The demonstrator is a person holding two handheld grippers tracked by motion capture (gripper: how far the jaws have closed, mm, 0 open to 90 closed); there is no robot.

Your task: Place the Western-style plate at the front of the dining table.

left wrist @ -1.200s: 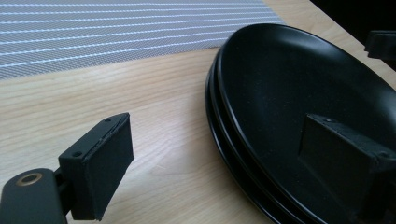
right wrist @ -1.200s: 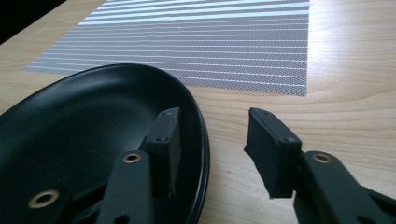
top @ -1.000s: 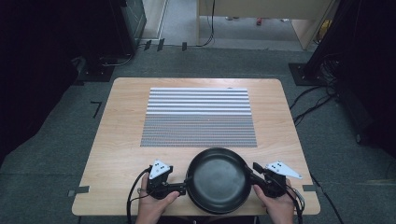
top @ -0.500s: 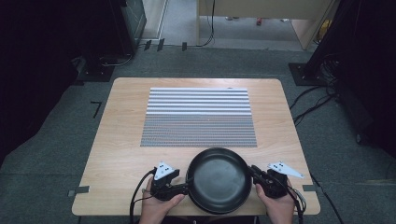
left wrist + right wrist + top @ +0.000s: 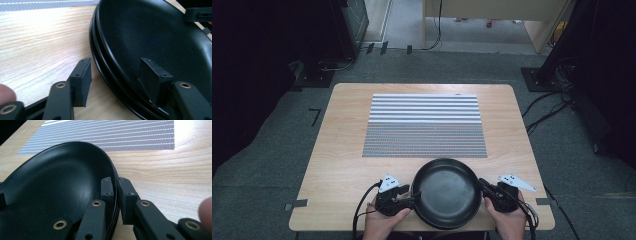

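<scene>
A black pan [image 5: 446, 192] sits at the near edge of the wooden surface [image 5: 337, 150], just in front of a striped grey mat [image 5: 424, 125] that lies in the middle. In the left gripper view the pan looks like several stacked rims, so there may be more than one dish; I cannot tell for sure. The left tongs [image 5: 115, 75] stand wide apart astride the pan's left rim, one jaw over the wood outside and one over the dark inner wall, neither pressing on it. The right tongs [image 5: 116, 188] are nearly closed and pinch the pan's right rim, one jaw inside the bowl and one outside. In the high view the left hand [image 5: 379, 225] and right hand [image 5: 509, 222] hold their tools on either side of the pan.
</scene>
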